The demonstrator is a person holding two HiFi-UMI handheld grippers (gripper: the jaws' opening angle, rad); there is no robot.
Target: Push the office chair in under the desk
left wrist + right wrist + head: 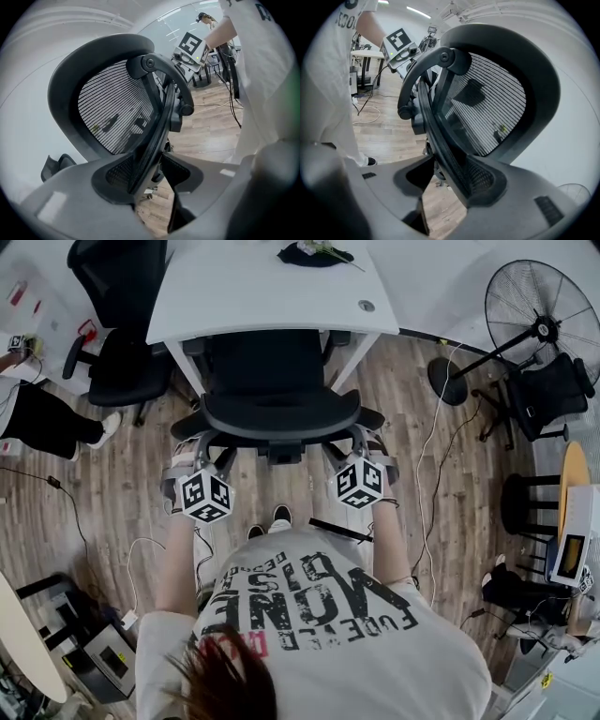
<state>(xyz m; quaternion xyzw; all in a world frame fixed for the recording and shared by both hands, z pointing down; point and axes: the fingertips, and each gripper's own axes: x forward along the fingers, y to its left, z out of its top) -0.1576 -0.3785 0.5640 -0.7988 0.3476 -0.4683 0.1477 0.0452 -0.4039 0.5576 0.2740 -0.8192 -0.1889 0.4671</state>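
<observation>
A black mesh office chair (272, 399) stands with its seat partly under the white desk (272, 287), backrest toward me. My left gripper (190, 457) holds the backrest's left edge and my right gripper (371, 452) its right edge. In the left gripper view the backrest (112, 108) fills the frame, and its rim runs between the jaws of the left gripper (150, 178), which are shut on it. The right gripper view mirrors this: the right gripper (445, 183) is shut on the backrest (487, 108) rim.
A second black chair (122, 352) stands left of the desk, beside a seated person's leg (47, 423). A floor fan (539, 310), a black stool (525, 507) and cables (427, 456) are on the right. A dark object (314, 253) lies on the desk.
</observation>
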